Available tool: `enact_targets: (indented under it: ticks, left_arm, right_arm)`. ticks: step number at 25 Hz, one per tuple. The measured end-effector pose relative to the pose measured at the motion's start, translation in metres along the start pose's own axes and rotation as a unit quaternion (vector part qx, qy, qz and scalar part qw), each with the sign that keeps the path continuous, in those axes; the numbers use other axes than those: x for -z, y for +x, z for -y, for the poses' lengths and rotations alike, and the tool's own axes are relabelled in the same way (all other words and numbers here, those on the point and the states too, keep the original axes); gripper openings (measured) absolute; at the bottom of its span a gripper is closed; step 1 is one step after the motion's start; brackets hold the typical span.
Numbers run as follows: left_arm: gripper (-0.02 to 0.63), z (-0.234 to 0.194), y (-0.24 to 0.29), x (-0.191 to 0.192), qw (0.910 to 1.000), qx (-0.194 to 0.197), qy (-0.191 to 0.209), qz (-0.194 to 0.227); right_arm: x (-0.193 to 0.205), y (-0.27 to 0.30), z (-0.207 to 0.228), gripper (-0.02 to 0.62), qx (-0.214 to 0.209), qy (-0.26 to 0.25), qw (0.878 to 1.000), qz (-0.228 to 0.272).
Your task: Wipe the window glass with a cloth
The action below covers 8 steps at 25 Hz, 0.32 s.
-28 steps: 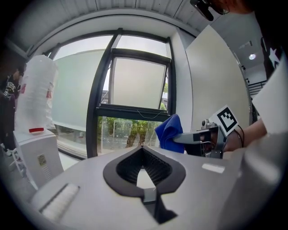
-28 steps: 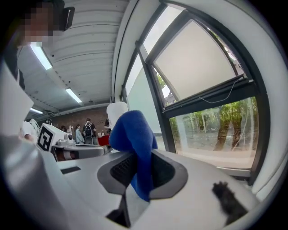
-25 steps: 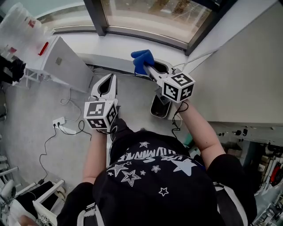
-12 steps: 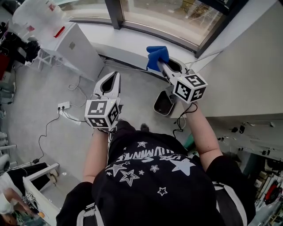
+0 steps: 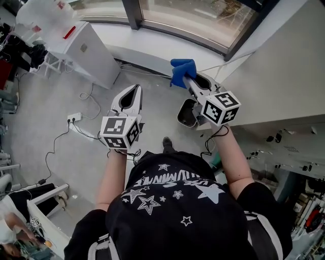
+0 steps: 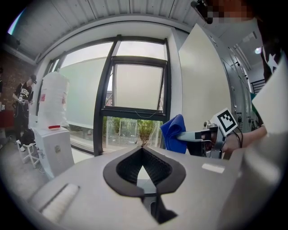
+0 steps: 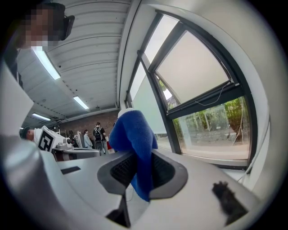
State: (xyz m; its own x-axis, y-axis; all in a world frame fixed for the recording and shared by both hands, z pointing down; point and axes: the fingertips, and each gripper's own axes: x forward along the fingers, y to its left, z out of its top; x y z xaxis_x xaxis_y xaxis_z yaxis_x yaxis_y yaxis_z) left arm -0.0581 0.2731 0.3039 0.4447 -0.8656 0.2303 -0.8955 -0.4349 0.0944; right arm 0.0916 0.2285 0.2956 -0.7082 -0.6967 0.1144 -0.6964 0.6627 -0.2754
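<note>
The window glass [image 5: 195, 15] runs along the top of the head view behind dark frames, and it fills the left gripper view as panes [image 6: 135, 90]. My right gripper [image 5: 188, 80] is shut on a blue cloth [image 5: 182, 70], held out over the floor short of the sill. In the right gripper view the cloth [image 7: 134, 134] hangs bunched between the jaws of that gripper [image 7: 140, 164], with glass [image 7: 202, 76] to the right. My left gripper [image 5: 135, 91] is shut with nothing in it, its tips touching [image 6: 142, 150], and stands left of the cloth.
A white cabinet [image 5: 86, 48] stands at the left under the sill. A black bin [image 5: 187, 112] sits on the floor below the right gripper. A power strip [image 5: 74, 118] and cables lie at the left. A white wall [image 5: 274, 76] closes the right side. People [image 7: 96, 134] stand far off.
Both grippers sit a little further right in the head view, and the window has slid toward the top edge. The blue cloth stays gripped; the left gripper stays shut.
</note>
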Motion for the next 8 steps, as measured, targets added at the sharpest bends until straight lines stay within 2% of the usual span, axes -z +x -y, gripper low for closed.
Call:
enact_targets:
  ticks: [8]
  left_arm:
    - [0.009, 0.012, -0.035, 0.019, 0.9998, 0.020, 0.001, 0.000]
  right_arm:
    - [0.028, -0.010, -0.042, 0.074, 0.009, 0.021, 1.000, -0.007]
